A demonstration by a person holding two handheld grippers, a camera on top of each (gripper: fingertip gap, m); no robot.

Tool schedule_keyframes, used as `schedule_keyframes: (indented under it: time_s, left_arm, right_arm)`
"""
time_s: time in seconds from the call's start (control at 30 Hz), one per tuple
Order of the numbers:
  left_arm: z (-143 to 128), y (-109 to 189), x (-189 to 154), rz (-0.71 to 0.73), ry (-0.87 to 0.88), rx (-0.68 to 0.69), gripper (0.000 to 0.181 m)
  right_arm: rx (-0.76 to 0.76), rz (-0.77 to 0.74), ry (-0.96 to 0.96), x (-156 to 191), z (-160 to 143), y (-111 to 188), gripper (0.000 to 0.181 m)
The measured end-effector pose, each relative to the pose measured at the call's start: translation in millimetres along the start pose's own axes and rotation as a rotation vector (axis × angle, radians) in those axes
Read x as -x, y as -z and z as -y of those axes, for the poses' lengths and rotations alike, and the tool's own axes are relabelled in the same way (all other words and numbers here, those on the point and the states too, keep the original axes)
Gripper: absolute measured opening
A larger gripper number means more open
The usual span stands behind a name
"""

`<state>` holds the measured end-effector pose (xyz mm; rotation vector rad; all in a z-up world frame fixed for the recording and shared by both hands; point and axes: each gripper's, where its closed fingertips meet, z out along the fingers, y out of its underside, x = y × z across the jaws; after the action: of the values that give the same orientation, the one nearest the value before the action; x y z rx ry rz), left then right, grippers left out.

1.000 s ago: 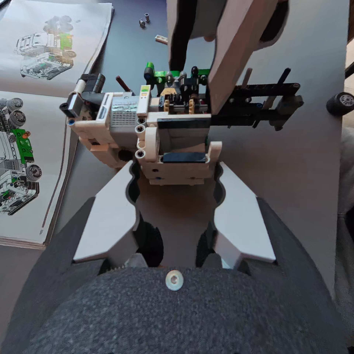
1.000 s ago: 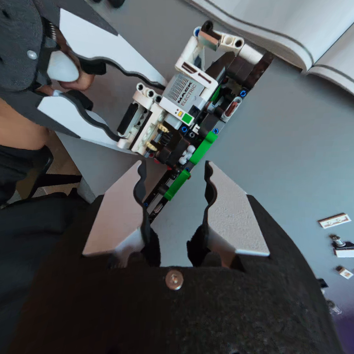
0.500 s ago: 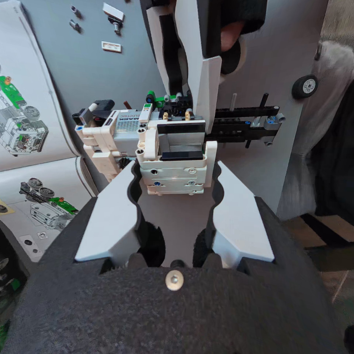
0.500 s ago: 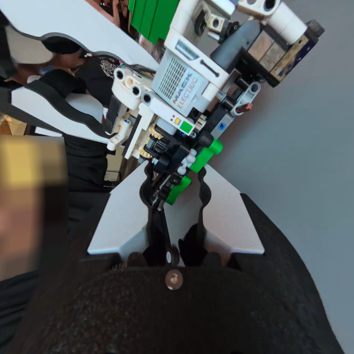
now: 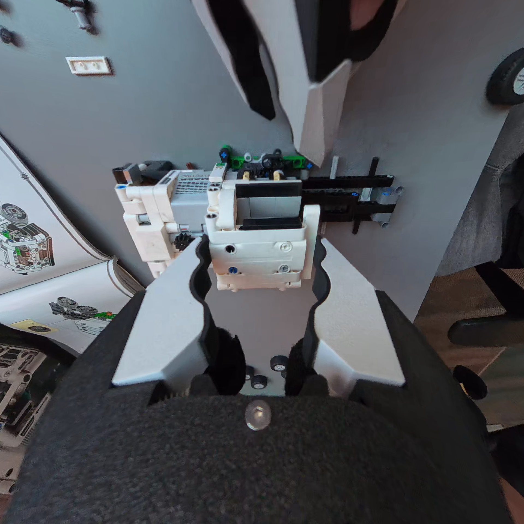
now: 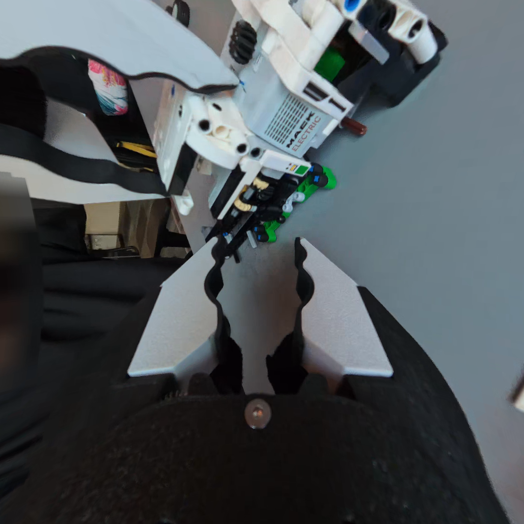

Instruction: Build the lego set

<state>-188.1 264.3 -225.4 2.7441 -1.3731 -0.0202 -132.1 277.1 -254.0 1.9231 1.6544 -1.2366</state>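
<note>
The truck model (image 5: 249,215) is set between the fingertips of the left gripper (image 5: 259,249), above the table (image 5: 158,119). An open booklet (image 5: 42,255) is seen to its left, a flat piece (image 5: 88,65) behind it, a wheel (image 5: 507,79) far right, and the right gripper (image 6: 256,246) behind.

Left gripper (image 5: 259,249): jaws level, clamped on the truck model's (image 5: 226,204) white cab. Right gripper (image 6: 256,243): jaws parted, empty, beside its black chassis.
</note>
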Motion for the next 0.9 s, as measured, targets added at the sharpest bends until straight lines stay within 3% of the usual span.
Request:
schedule_keyframes:
  time_s: [0.17, 0.33, 0.47, 0.63, 0.7, 0.8, 0.9]
  left_arm:
    - [15, 2, 5, -0.042, 0.100, -0.022, 0.071]
    - [29, 7, 13, -0.070, 0.229, -0.127, 0.072]
    - [22, 34, 24, -0.081, 0.241, -0.379, 0.078]
    - [-12, 64, 55, 0.029, 0.322, -0.866, 0.070]
    - [-32, 65, 69, 0.078, 0.399, -1.054, 0.063]
    - [-58, 50, 91, 0.207, 0.506, -1.200, 0.062]
    - [-68, 34, 98, 0.235, 0.584, -1.283, 0.062]
  right_arm:
    - [-0.188, -0.116, 0.077, 5, 0, 27, 0.052]
    - [-0.324, -0.326, 0.157, 5, 0, 40, 0.056]
    - [-0.392, -0.521, 0.217, 19, 15, 59, 0.069]
    - [-0.190, -0.719, 0.175, 28, 41, 50, 0.101]
    - [-0.114, -0.771, 0.161, 30, 59, 41, 0.100]
    - [0.002, -0.927, 0.126, 14, 80, 41, 0.098]
    - [0.100, -0.923, 0.016, 0, 81, 31, 0.099]
